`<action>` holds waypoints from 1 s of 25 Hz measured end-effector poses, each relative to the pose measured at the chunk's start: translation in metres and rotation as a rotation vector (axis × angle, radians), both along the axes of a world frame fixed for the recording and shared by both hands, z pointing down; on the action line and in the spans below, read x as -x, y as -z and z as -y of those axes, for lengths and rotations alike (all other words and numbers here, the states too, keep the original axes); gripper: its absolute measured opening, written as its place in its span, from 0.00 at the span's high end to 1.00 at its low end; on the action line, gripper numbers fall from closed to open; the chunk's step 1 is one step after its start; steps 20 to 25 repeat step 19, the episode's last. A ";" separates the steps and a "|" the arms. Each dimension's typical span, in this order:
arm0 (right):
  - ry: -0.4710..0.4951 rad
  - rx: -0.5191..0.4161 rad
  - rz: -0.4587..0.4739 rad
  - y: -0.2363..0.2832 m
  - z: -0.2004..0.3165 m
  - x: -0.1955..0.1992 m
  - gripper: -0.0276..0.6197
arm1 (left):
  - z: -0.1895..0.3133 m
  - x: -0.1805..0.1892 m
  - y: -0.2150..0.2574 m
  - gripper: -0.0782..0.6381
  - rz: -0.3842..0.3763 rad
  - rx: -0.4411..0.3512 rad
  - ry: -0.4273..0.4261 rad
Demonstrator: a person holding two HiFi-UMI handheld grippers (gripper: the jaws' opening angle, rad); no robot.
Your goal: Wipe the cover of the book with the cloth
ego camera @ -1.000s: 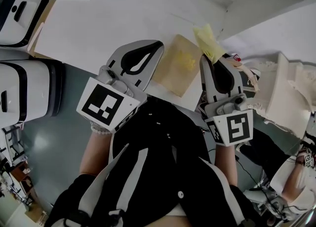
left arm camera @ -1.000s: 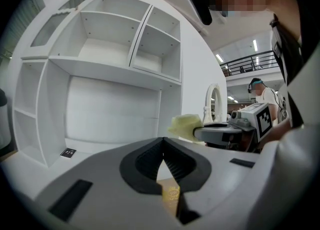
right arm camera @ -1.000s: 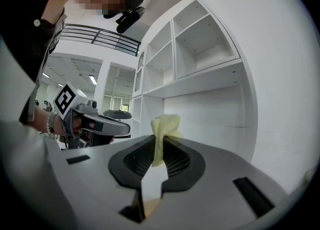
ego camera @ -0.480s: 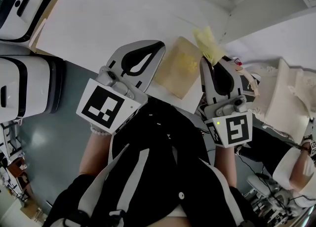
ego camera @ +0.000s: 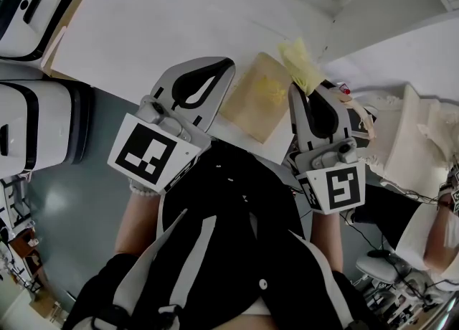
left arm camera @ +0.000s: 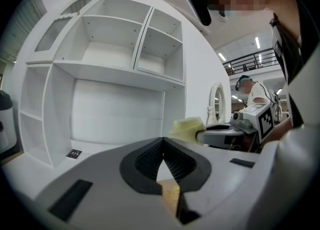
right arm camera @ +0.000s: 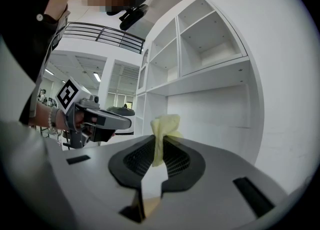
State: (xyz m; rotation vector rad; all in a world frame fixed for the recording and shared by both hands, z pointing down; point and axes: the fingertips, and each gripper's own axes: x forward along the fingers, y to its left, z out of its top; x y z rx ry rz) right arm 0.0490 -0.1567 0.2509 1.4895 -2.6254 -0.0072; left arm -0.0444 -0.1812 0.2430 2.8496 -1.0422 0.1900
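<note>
- In the left gripper view, my left gripper (left arm camera: pixel 162 143) has its jaws pressed together, with nothing between them
- My right gripper (right arm camera: pixel 159 146) is clamped on the yellow cloth (right arm camera: pixel 162 126), which stands up from the jaw tips as a crumpled tuft
- The book (ego camera: pixel 257 97), with a tan cover, lies flat on the white table (ego camera: pixel 143 34) in the centre of the head view, between the two grippers
- The left jaw tips are just beside its left edge, and the right jaw tips are at its right edge
- Its long axis seems to run from the upper right to the lower left of the frame
- The cloth is over the book's upper right corner; I cannot tell if they touch
- A white shelf unit (left arm camera: pixel 115 49) stands behind
</note>
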 end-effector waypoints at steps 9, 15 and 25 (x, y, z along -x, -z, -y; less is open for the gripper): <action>0.015 0.004 -0.011 -0.001 -0.001 0.004 0.90 | 0.000 0.002 0.000 0.89 -0.003 0.000 0.006; 0.020 0.000 -0.019 0.000 -0.002 0.006 0.90 | 0.001 0.005 0.001 0.89 -0.007 0.004 0.012; 0.039 0.010 -0.018 -0.004 -0.006 0.010 0.90 | 0.001 0.008 0.000 0.89 -0.010 0.004 0.019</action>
